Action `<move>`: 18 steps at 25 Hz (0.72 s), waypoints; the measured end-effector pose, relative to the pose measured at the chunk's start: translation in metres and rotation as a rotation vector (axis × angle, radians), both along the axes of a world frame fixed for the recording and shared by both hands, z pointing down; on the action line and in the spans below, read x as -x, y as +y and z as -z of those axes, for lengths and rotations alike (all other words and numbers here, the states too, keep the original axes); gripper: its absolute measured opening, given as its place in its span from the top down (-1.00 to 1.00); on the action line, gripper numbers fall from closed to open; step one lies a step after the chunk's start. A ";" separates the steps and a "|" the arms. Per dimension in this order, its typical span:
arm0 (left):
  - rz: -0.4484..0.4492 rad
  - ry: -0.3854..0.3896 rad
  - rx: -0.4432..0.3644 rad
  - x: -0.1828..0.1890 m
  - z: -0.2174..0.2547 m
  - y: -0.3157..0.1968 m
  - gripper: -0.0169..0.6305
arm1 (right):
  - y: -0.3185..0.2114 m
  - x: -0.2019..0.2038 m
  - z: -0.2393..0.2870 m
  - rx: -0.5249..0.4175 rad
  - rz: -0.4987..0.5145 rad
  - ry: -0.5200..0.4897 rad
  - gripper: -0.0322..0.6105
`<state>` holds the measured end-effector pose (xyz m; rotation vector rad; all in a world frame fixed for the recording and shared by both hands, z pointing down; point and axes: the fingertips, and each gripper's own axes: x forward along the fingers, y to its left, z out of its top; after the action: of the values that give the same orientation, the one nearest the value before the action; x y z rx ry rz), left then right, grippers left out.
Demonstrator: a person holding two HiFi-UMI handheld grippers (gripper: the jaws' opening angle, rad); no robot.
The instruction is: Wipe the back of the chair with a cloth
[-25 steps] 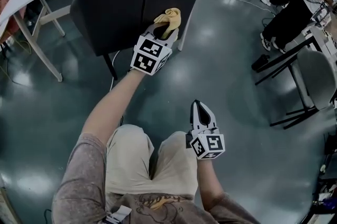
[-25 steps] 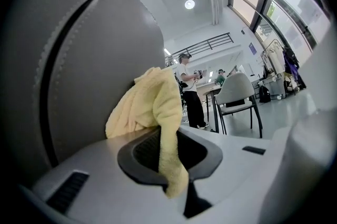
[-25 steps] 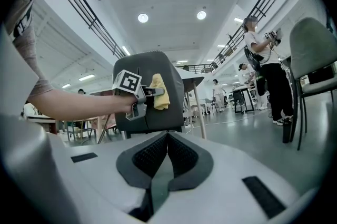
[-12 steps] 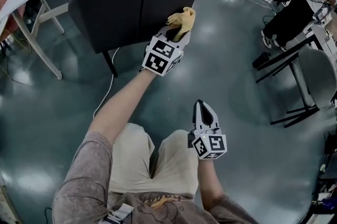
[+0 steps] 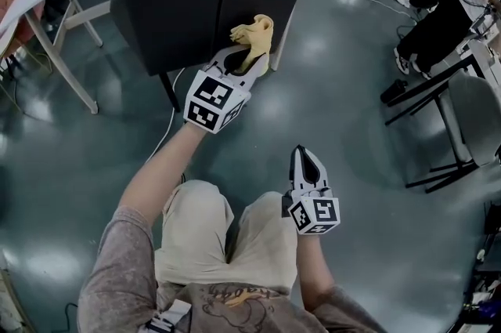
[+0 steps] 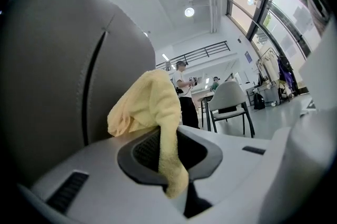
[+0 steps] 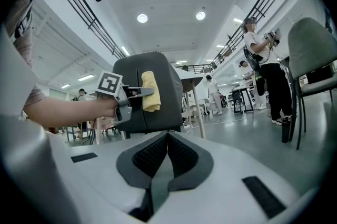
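Left gripper (image 5: 244,61), clamped on the yellow cloth (image 5: 254,32), has swept back from the right edge of the chair back (image 5: 188,2) just ahead; I judge wiping under way. Right gripper (image 5: 304,161) idles, jaws together.

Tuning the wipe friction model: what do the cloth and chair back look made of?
Cloth: soft yellow fabric, likely microfibre or terry; fuzzy matte nap, bunches and hangs limp from the left gripper. Chair back: dark grey matte upholstery, fabric or faux leather, can't tell; vertical seam and white zigzag edge stitching show.
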<state>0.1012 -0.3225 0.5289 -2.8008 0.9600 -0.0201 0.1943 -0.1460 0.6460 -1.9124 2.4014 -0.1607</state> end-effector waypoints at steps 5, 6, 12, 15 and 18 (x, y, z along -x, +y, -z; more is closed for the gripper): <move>0.048 -0.017 -0.013 0.048 -0.006 0.018 0.75 | -0.004 0.005 -0.001 -0.002 0.019 -0.007 0.82; 0.064 -0.020 -0.011 0.061 -0.009 0.020 0.75 | -0.005 0.007 -0.001 -0.002 0.023 -0.009 0.82; 0.189 -0.006 0.011 0.135 -0.021 0.022 0.75 | -0.009 0.016 -0.003 -0.002 0.046 -0.015 0.82; 0.257 0.003 0.024 0.172 -0.029 0.024 0.75 | -0.010 0.017 -0.003 -0.005 0.051 -0.015 0.82; 0.333 -0.007 0.034 0.210 -0.039 0.024 0.75 | -0.011 0.018 -0.004 -0.003 0.053 -0.018 0.82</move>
<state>-0.1088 -0.2988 0.5683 -2.6331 1.4242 -0.0919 0.1760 -0.1571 0.6495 -1.8391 2.4403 -0.1768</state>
